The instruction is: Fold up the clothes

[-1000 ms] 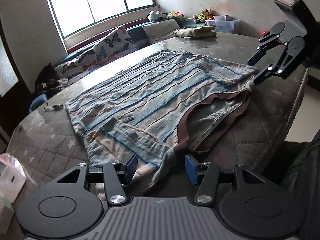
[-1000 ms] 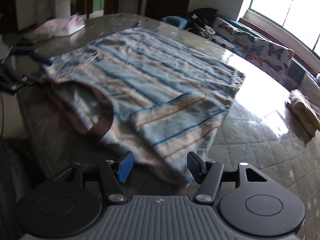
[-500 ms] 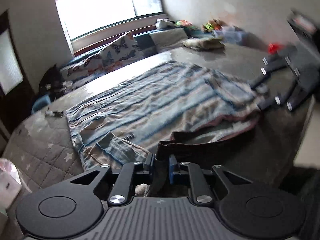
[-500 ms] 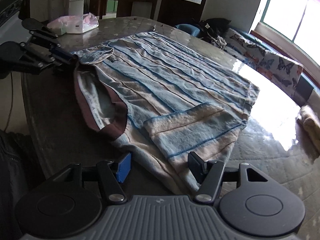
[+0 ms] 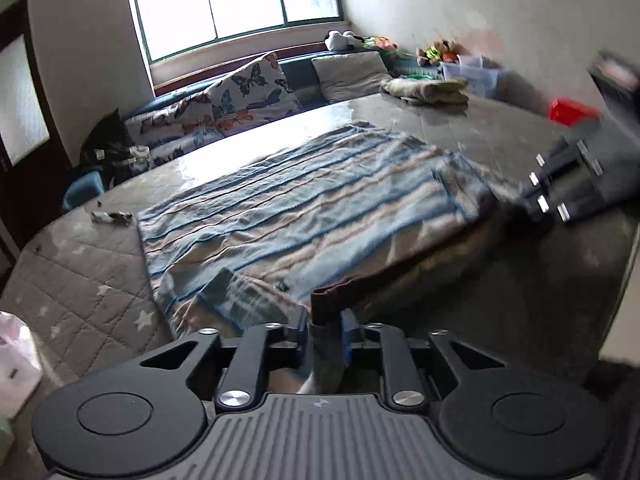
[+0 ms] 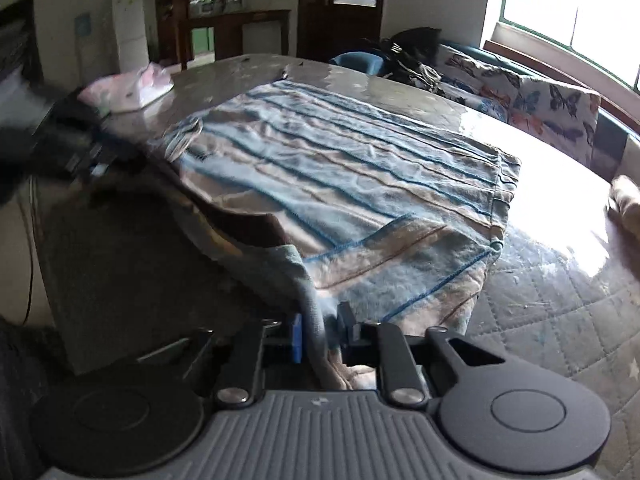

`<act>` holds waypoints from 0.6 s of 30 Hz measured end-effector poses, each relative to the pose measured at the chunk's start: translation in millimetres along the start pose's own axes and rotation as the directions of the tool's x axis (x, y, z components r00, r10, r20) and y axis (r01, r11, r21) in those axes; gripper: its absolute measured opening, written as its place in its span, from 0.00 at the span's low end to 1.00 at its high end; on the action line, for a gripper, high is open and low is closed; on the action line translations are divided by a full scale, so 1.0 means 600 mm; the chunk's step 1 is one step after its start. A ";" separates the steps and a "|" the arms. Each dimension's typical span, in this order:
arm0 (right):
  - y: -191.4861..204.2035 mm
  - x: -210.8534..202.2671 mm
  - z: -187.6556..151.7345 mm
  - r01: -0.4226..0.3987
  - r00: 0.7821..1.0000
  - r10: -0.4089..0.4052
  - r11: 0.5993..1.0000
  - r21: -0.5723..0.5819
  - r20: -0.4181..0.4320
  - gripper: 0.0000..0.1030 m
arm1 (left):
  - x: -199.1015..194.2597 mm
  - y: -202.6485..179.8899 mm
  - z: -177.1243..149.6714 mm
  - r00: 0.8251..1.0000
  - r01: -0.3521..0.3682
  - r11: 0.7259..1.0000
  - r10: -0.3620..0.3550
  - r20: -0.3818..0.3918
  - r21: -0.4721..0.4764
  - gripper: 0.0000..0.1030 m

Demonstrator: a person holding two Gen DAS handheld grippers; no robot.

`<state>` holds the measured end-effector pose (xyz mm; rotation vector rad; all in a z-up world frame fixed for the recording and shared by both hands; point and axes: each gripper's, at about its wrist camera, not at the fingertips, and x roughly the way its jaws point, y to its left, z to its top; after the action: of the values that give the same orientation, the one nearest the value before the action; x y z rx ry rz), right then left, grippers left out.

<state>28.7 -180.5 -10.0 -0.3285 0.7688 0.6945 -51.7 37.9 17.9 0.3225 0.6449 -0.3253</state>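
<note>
The striped garment (image 5: 304,208) lies spread across the middle of the table (image 5: 500,312), its brown-trimmed near edge raised off the surface at both ends. The left gripper (image 5: 326,330) has that trim between its jaws, which are opening a little around the cloth. The right gripper (image 6: 320,330) is closing on the near-right corner, fabric bunched between its pads. To fold cleanly, both grips should be firm before lifting, then the two corners carried together, level, toward the far edge. A folded cloth (image 5: 426,90) sits far right.
</note>
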 end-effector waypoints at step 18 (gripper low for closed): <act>0.000 -0.045 0.051 0.037 0.993 -0.045 0.997 0.070 0.109 0.06 | -0.006 -0.018 -0.065 1.000 0.011 0.992 -0.011 -0.005 0.122 0.26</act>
<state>30.8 -177.0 30.7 -0.2419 0.6770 0.6412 -79.3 43.9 -11.6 0.4367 0.6321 -0.3754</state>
